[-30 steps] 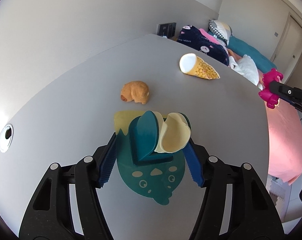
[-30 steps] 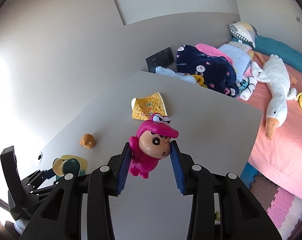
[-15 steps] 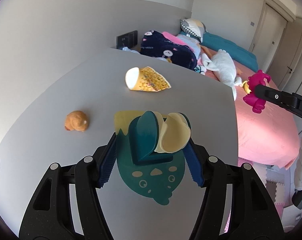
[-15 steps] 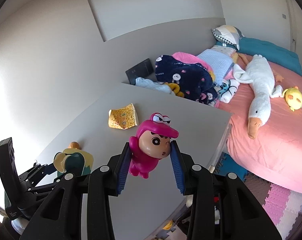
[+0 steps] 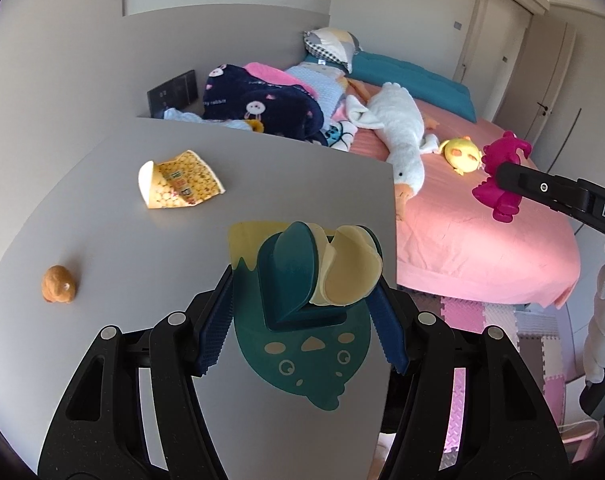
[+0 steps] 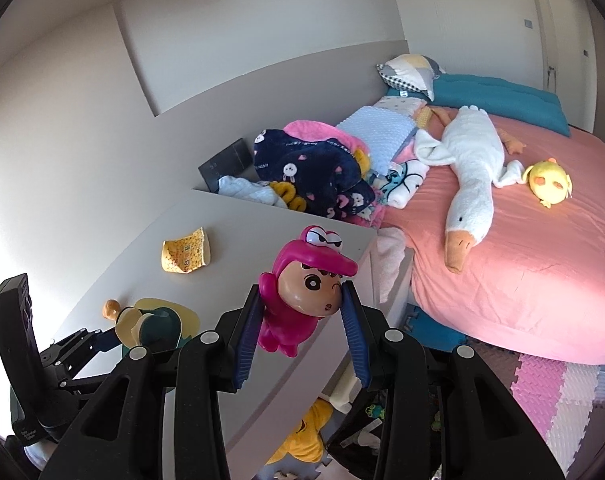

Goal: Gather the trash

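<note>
My left gripper [image 5: 306, 300] is shut on a teal and cream dinosaur-shaped toy [image 5: 302, 304], held above the grey table [image 5: 102, 360] near its right edge. My right gripper [image 6: 302, 320] is shut on a pink crocodile-suit figurine [image 6: 298, 292], held over the table's edge; the same pink figurine [image 5: 498, 184] shows at the right of the left wrist view. A crumpled yellow paper cup [image 5: 174, 186] lies on its side on the table. A small orange toy [image 5: 58, 284] sits near the table's left side.
A bed with a pink sheet [image 6: 522, 260] stands right of the table, bearing a white goose plush [image 6: 470, 176], a yellow plush [image 6: 548, 180] and piled blankets [image 6: 314, 172]. Foam floor mats [image 6: 562, 392] and toys lie below the table edge.
Both grippers have swung to the right with their toys still held. The paper cup and the orange toy have slid left in view, and the bed now fills the right side.
</note>
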